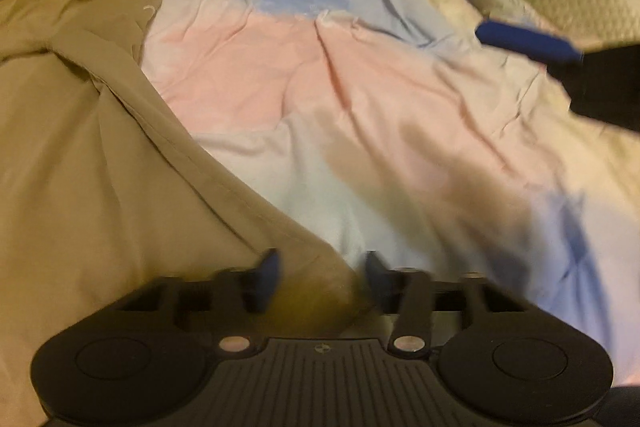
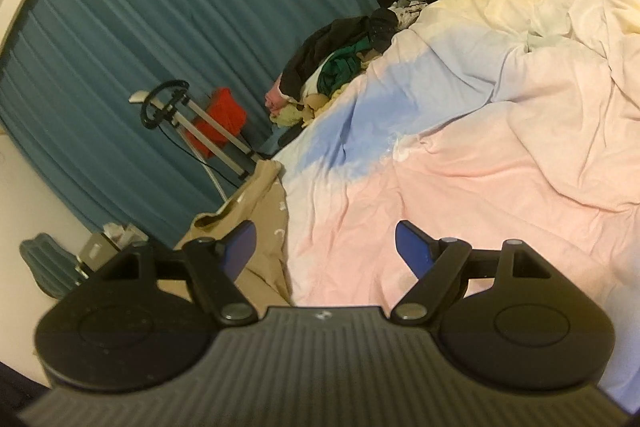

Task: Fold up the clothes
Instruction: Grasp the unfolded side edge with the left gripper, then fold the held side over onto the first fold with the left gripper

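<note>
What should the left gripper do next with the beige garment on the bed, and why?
Probably close the left gripper fully on the beige garment. A corner of the cloth bulges between its fingers, but the blur hides whether the pads press it yet. The right gripper is open over the pastel duvet and holds nothing, so it could then take another edge.

The duvet [image 1: 360, 99] lies broad and bare through its middle. The tan garment [image 1: 80, 147] covers its left side, and a clothes pile [image 2: 340, 55] crowds the far edge.
</note>
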Tool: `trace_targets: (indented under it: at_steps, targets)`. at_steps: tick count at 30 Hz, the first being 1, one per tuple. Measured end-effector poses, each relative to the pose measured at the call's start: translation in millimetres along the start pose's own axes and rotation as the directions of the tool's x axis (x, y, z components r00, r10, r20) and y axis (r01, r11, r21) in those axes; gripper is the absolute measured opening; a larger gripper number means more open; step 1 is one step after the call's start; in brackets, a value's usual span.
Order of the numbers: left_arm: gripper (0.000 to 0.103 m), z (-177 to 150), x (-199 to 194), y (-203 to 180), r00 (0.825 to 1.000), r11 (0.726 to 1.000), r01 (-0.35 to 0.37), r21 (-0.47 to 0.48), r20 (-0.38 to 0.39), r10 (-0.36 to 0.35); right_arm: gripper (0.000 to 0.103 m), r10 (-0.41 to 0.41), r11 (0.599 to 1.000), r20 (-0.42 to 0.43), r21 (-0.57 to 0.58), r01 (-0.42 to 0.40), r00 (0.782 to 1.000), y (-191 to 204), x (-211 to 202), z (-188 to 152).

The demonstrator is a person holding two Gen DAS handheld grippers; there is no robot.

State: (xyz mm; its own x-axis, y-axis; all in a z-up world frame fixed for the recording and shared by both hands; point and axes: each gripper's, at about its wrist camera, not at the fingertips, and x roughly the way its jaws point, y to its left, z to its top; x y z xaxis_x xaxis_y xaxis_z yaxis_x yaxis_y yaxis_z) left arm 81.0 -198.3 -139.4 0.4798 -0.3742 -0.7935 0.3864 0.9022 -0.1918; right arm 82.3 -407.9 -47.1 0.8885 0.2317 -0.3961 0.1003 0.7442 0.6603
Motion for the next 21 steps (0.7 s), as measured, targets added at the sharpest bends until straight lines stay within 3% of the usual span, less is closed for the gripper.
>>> trace_targets:
  at_steps: [1, 3, 7, 12, 17, 21]
  targets:
    - [0.014, -1.2, -0.7, 2.1, 1.000, 1.000, 0.004, 0.000, -0.001, -0.004, 0.079, -0.002, 1.000, -0.001, -0.006, 0.002, 1.000, 0.8, 0.6, -0.6]
    - [0.008, -0.9, -11.3, 9.6, 1.000, 0.999, 0.027, -0.019, 0.014, -0.026, 0.079, -0.001, 1.000, 0.003, -0.016, 0.001, 1.000, 1.7, 0.4, -1.7]
    - [0.005, 3.5, -43.0, 24.9, 0.995, 0.995, 0.089, -0.054, 0.057, -0.086, 0.079, 0.017, 1.000, 0.023, -0.024, -0.016, 1.000, 5.2, -2.8, -2.4]
    - [0.005, 3.9, -105.2, 61.4, 0.983, 0.983, 0.143, -0.118, 0.129, -0.127, 0.079, 0.098, 0.994, 0.055, -0.048, -0.095, 0.994, 15.8, -8.5, -3.9]
    - [0.005, -7.8, -166.3, 112.7, 0.966, 0.951, 0.213, -0.225, 0.194, -0.170, 0.079, 0.131, 0.987, 0.056, -0.106, -0.125, 0.990, 30.4, -8.3, -8.5]
    - [0.004, -29.1, -190.7, 153.4, 0.962, 0.913, 0.237, -0.332, 0.210, -0.174, 0.079, 0.127, 0.984, 0.022, -0.131, -0.124, 0.992, 38.8, -2.9, -14.6]
